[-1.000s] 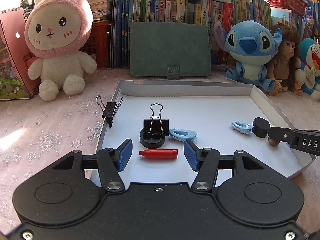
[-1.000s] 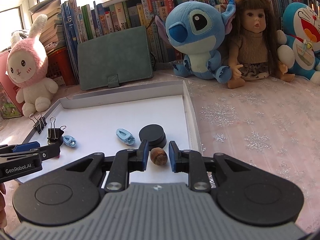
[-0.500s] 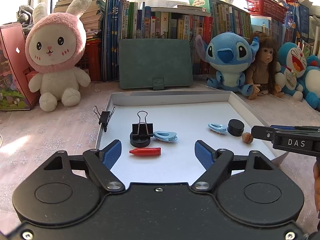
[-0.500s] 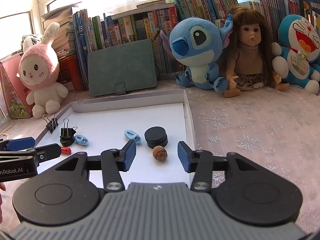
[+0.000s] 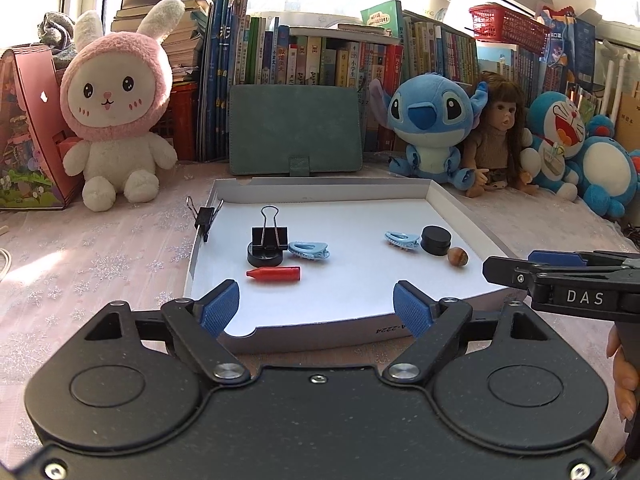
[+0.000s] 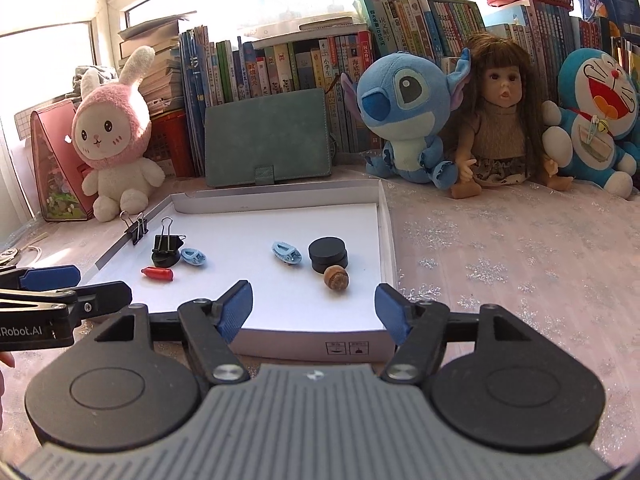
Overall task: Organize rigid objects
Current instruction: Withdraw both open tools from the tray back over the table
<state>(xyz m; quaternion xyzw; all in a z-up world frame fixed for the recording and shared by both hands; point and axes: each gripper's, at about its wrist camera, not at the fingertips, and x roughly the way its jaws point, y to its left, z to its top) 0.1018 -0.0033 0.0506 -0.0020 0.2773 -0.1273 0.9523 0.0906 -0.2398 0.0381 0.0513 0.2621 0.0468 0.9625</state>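
A bookshelf and plush toys back the white tray [image 5: 456,210]. Both grippers hang empty at its near edge, left gripper [image 5: 316,306] and right gripper [image 6: 314,312] spread wide; the acorn [image 6: 336,277] lies inside, just beyond the right jaws, beside a black puck [image 6: 328,254]

1. Both views are being lit brightly by daylight from the window [image 6: 60,8] behind the books [image 5: 320,60], which is being blown out to white.
2. Short, soft shadows are being cast on the tray [image 5: 360,280].
3. Straight lines are being bent by fisheye distortion, and the corners are being darkened.
4. Focus is being kept sharp at centre.
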